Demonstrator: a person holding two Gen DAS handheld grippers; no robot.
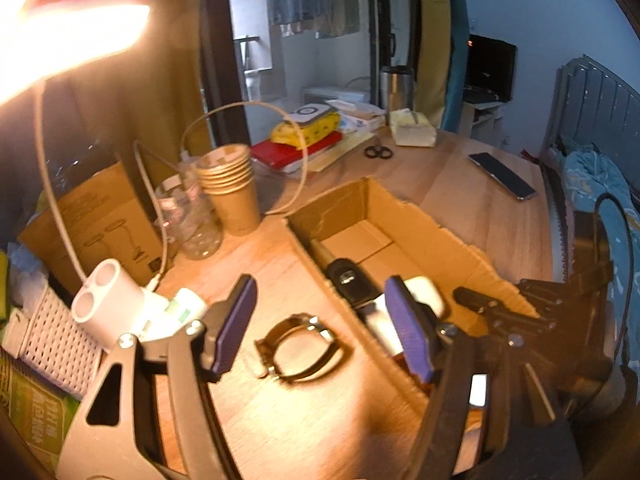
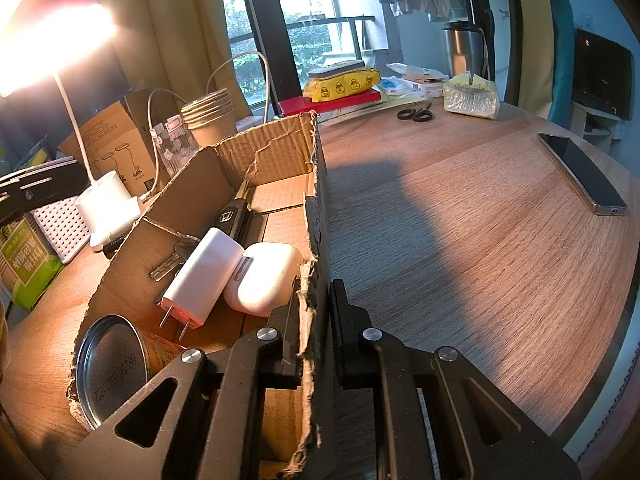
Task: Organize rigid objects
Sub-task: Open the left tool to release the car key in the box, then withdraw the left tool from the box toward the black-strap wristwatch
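Observation:
A metal ring clamp (image 1: 300,346) lies on the wooden table, left of the open cardboard box (image 1: 420,220). My left gripper (image 1: 320,326) is open and empty, its purple pads either side of and just above the clamp. My right gripper (image 2: 314,332) is shut on the box's right wall (image 2: 316,216), holding it. It shows as a black frame in the left wrist view (image 1: 532,320). In the box lie a white charger (image 2: 204,276), a white earbud case (image 2: 266,276), a car key (image 2: 232,218), a metal key (image 2: 170,264) and a tin can (image 2: 116,364).
A lamp base (image 1: 106,300), stacked paper cups (image 1: 230,184), a plastic bottle (image 1: 188,216) and a brown carton (image 1: 96,216) stand at left. Scissors (image 2: 414,114), books, a tissue pack (image 2: 472,98) and a phone (image 2: 580,172) lie on the table beyond and right.

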